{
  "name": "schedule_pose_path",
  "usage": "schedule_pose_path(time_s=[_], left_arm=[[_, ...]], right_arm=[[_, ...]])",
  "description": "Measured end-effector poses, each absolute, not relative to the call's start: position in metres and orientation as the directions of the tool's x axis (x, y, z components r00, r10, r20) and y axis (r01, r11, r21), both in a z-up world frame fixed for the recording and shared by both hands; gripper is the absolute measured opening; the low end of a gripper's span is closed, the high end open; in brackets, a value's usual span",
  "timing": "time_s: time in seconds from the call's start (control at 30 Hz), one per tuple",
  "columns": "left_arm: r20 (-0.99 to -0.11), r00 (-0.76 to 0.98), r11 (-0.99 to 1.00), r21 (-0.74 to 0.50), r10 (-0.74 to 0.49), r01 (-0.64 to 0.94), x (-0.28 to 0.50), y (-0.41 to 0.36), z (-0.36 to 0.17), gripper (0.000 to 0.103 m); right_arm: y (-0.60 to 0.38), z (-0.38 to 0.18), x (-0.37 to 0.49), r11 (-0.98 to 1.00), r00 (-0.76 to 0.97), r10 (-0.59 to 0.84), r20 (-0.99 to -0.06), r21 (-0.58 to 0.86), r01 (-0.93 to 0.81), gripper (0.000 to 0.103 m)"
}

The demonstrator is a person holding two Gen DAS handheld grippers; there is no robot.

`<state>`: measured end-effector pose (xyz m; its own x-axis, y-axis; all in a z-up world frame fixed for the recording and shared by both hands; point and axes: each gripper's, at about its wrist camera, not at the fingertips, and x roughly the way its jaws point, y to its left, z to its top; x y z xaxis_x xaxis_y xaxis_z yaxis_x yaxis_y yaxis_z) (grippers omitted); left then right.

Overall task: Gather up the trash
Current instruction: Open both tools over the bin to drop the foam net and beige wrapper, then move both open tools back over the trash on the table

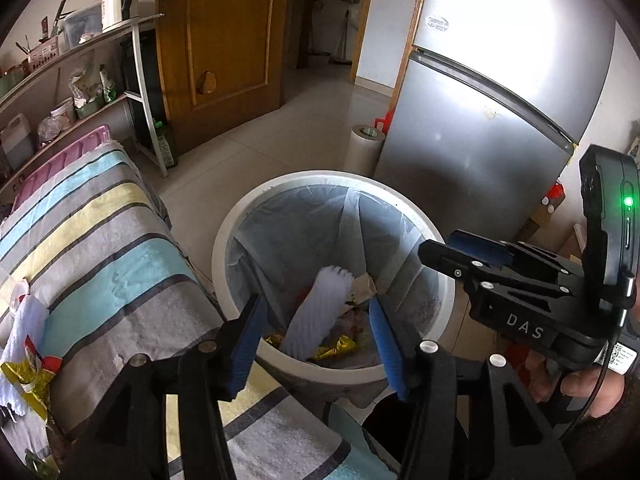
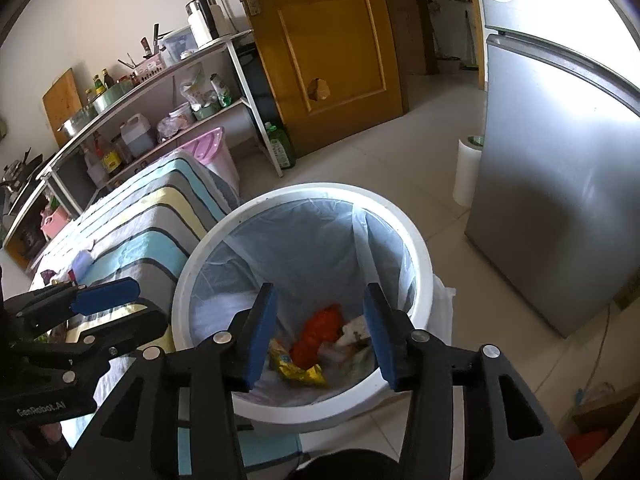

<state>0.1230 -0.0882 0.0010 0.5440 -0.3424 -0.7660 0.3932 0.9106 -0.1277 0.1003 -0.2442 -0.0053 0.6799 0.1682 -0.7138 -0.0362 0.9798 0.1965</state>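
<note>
A home kitchen. Upper left of the frame, a shelf (image 2: 160, 92) carries a kettle (image 2: 202, 20), knives, oil bottles (image 2: 105, 156) and a chopping board (image 2: 62, 100). At right stands a fridge (image 2: 560, 160); behind, a wooden door (image 2: 332, 40) opens onto a tiled floor (image 2: 400, 152). At the far left edge sits what may be a stove, too blurred to confirm.

The bin (image 2: 416, 240) mouth is wide open in front of you, so you can reach straight down. Trash (image 2: 316, 340) only fills the bottom. The striped table (image 2: 152, 236) presses close on the left. The fridge (image 2: 560, 184) stands near on the right, with bare floor (image 2: 360, 152) beyond.
</note>
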Motion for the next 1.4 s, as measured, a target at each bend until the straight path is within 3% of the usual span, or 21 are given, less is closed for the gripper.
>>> schedule_pose_path(time_s=[0.7,1.4], left_arm=[[-0.688,0.662,0.946,-0.113,-0.296,0.304,0.082,-0.031,0.034,0.065],[-0.658,0.746,0.995,-0.078,-0.102,0.068,0.021,0.089,0.032,0.070]], right_arm=[[-0.209,0.033,0.063,0.971,0.749,0.216,-0.627,0.216,-0.099,0.046],[-0.114,0.039,0.049,0.929,0.716,0.370,-0.592,0.222,-0.296,0.052]])
